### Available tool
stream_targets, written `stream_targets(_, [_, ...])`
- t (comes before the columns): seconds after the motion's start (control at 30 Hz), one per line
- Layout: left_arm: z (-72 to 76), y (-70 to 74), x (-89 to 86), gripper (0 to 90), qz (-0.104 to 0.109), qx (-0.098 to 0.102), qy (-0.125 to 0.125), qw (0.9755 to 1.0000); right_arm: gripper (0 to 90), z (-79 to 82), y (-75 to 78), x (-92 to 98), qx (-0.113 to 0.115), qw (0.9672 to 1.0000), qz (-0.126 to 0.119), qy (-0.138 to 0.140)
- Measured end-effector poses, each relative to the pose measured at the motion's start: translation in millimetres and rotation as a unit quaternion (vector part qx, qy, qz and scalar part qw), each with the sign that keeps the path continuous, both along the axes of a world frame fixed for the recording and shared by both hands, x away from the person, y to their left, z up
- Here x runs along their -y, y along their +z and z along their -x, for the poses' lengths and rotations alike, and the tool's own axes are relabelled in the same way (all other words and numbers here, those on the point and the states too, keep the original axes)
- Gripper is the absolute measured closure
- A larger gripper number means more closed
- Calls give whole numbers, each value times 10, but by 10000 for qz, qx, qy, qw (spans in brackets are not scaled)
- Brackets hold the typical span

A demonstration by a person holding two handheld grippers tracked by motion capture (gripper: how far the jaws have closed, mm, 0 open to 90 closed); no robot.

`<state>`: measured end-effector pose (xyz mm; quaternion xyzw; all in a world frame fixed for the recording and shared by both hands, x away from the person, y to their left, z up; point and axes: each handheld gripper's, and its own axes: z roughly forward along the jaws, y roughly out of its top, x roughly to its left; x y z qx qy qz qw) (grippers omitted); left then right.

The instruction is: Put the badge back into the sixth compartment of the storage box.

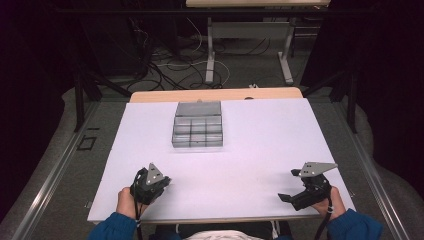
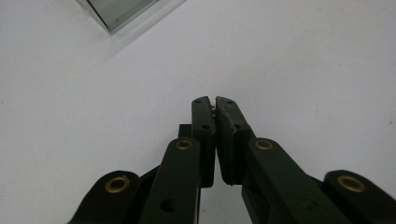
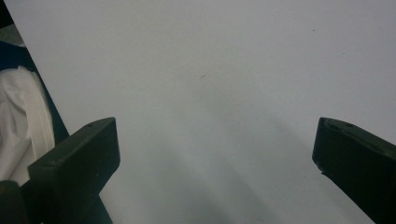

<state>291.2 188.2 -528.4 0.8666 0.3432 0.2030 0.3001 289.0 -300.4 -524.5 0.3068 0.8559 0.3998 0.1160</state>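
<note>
A clear grey compartment box (image 1: 197,125) with its lid folded back stands at the back middle of the white sheet; its corner (image 2: 116,11) shows at the top left of the left gripper view. My left gripper (image 1: 159,183) rests low over the sheet near the front left, jaws pressed together (image 2: 215,103) with nothing visible between them. At the front right my right gripper (image 1: 289,185) points left across the sheet, its two jaws spread wide apart (image 3: 215,140) over bare white surface, holding nothing.
The white sheet (image 1: 250,150) covers a wooden table (image 1: 215,94). A person's white clothing (image 3: 18,126) and blue sleeves (image 1: 112,227) sit at the front edge. Cables and another table's legs (image 1: 210,50) lie on the floor beyond.
</note>
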Motion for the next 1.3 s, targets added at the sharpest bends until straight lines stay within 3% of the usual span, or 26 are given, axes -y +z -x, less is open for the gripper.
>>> stream_targets(0.17, [5,23,-10,875,40,79,-15,10000,5,0,1,2,-10,10000,4,7])
stream_targets(0.2, [10,17,-3,875,203,90,22,9998,5,-2,-1,1,6,10000,-7,3])
stream_targets(0.37, [7,48,-8,875,169,147,-31,9997,5,-4,-8,-4,27,10000,-16,-32])
stream_targets(0.4, [14,46,3,874,264,117,-6,9996,5,-3,-8,-5,22,10000,-20,-39])
stream_targets(0.6, [18,75,26,875,323,237,-74,9992,5,-2,-7,-5,16,10000,-11,-44])
stream_targets(0.63, [21,69,36,874,418,233,-50,9988,5,-6,-8,-5,20,10000,-13,-28])
stream_targets(1.07, [-12,82,122,874,482,365,-99,9981,4,-11,-8,-9,26,10000,20,-3])
stream_targets(1.3, [-48,71,204,874,553,335,-154,9978,4,-13,-2,-1,-18,10000,48,53])
